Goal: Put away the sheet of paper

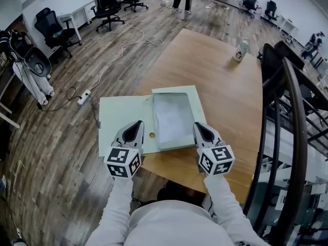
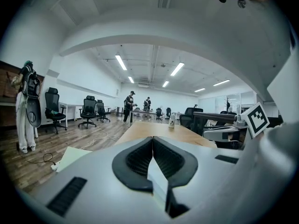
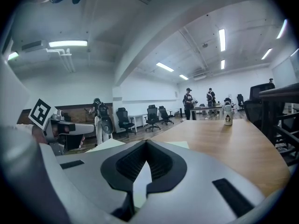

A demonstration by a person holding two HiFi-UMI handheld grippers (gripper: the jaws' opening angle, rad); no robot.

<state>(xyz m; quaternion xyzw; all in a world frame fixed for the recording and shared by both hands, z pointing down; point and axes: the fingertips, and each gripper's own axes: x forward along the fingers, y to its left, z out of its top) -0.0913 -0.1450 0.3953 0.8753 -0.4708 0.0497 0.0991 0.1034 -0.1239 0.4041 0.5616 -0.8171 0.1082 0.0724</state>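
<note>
An open pale green folder [image 1: 123,118] lies at the near corner of the wooden desk [image 1: 220,94], and its left flap reaches out past the desk's edge. The sheet of paper [image 1: 171,118], greyish white, lies flat on the right half of this folder.

The left hand-held gripper [image 1: 137,124] is over the near edge of the left flap, and in the left gripper view its jaws are closed, tips together. The right hand-held gripper [image 1: 198,126] is at the near right corner of the folder, just beside the sheet, and its jaws are also closed with the tips meeting. Whether either one pinches something thin cannot be seen.

A small white bottle [image 1: 241,49] stands upright far back on the desk, well apart from the folder. On the wooden floor [image 1: 61,137] a white cable [image 1: 115,55] runs to a power strip [image 1: 83,97].
</note>
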